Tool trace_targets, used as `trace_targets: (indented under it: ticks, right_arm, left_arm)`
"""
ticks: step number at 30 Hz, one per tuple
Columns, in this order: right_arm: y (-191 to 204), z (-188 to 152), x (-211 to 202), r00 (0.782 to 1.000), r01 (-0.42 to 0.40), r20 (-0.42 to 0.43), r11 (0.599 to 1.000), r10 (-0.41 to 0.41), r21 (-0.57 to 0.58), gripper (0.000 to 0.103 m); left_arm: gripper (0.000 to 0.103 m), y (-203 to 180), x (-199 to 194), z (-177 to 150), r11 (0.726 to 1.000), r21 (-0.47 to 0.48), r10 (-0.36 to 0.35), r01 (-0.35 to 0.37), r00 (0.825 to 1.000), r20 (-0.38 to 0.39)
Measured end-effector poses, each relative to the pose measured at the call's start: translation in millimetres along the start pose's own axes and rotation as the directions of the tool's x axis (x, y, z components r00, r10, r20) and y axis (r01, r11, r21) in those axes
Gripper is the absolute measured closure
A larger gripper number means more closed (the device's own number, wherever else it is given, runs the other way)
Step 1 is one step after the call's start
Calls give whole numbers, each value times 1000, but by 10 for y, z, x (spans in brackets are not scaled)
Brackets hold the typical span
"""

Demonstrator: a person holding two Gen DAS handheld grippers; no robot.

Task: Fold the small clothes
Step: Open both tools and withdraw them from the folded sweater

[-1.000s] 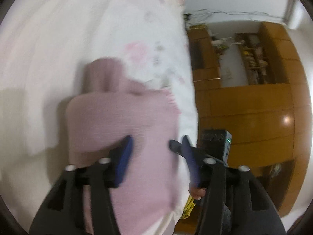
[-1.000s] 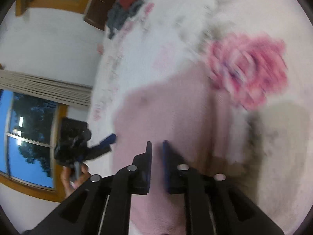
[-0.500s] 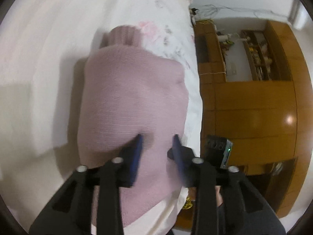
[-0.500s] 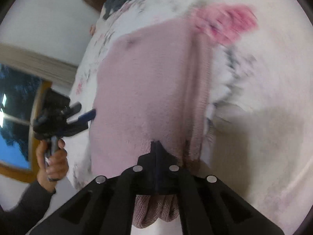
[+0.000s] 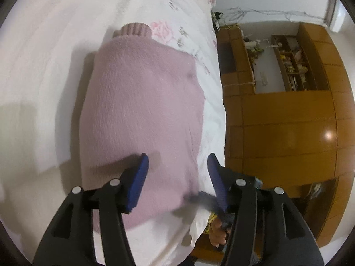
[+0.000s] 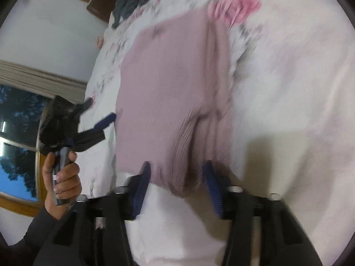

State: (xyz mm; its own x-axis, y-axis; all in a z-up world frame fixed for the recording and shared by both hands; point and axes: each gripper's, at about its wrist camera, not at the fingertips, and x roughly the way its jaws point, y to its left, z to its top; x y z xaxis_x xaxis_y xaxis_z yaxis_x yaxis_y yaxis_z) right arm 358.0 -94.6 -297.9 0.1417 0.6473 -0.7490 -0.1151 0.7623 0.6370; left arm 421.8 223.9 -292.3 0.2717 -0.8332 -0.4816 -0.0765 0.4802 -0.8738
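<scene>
Lying folded on the bed (image 5: 33, 71), your pink sweater (image 5: 142, 110) is soft and light; both left tongs (image 5: 177, 178) and right tongs (image 6: 176, 185) are released; grip the near hem.

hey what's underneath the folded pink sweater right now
The pink sweater lies on a white floral bedsheet, which shows all around it; a pink rose print peeks out past one edge. Whatever sits directly beneath the sweater, tucked sleeves included, is covered.
</scene>
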Motion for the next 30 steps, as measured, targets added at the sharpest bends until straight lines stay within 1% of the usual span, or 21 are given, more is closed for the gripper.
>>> trace_targets:
  ticks: [1,2,4,6,7,9,10,12,13,15,16,17,19,21,22,24,25,27,28,29,30]
  right_arm:
    - [-11,12,3,1000,24,9,1000,-24,-3,94]
    - [-45,38,-12,999,26,27,999,-26,20,94]
    - [-210,72,-42,998,29,58,996,-34,86,94]
    - [-295,38,39,999,25,45,994,-30,102,92]
    - [-269,35,58,999,12,44,996,-16,90,91]
    - [-148,74,34,998,-40,55,996,36,74,78]
    - [-90,90,-23,996,-59,76,995,53,75,77]
    - [89,162,-145,986,-95,142,994,88,44,66]
    - [198,225,-144,983,-100,154,995,98,11,66]
    - [382,338,-12,987,-85,130,995,90,-47,66]
    - [406,394,85,990,-81,115,995,86,-50,66]
    - [364,429,152,991,-88,98,995,91,-42,67]
    - [157,497,304,995,-61,77,998,61,2,74]
    - [-120,536,429,997,-62,53,997,59,54,103]
    - [-233,539,455,996,-81,49,993,77,81,103]
    - [-405,535,372,987,-161,50,979,156,128,102]
    - [-410,558,326,981,-193,53,972,187,132,99]
    - [-409,693,202,961,-274,85,951,264,143,87]
    - [-398,789,159,956,-289,98,947,277,139,83]
    - [-406,836,125,954,-292,106,948,279,129,67]
    - [-403,959,108,957,-279,119,951,265,129,36]
  left_arm:
    - [47,-30,-38,-45,1000,6,-5,5,1000,2]
    - [46,-12,-106,-116,1000,9,-14,14,1000,7]
    - [41,71,-230,-270,999,-9,-40,40,999,19]
    - [40,172,-225,-388,999,-23,-36,36,999,-1]
    - [40,228,-227,-442,999,-23,-25,25,1000,-10]
    - [40,354,-252,-515,999,-37,-11,11,1000,-5]
    - [40,410,-293,-532,999,-47,-20,21,1000,7]
    - [35,497,-380,-544,999,-55,-2,4,999,35]
    - [31,527,-410,-543,999,-52,18,-16,999,41]
    - [30,584,-414,-524,997,-47,64,-63,997,32]
    - [30,587,-398,-509,996,-43,77,-76,997,25]
    - [29,583,-372,-490,995,-30,97,-96,995,14]
    - [24,566,-338,-460,994,-3,108,-108,994,1]
    - [21,550,-290,-403,992,29,127,-127,992,-5]
    - [20,573,-263,-386,990,39,134,-134,991,-9]
    - [20,607,-172,-333,987,50,151,-150,988,-28]
    - [20,623,-134,-317,987,55,155,-153,987,-35]
    - [20,657,-74,-300,987,61,152,-149,987,-46]
    - [20,667,-46,-299,987,64,148,-144,988,-51]
    - [20,671,-20,-296,988,67,139,-135,989,-54]
    - [19,676,1,-294,990,66,127,-123,990,-54]
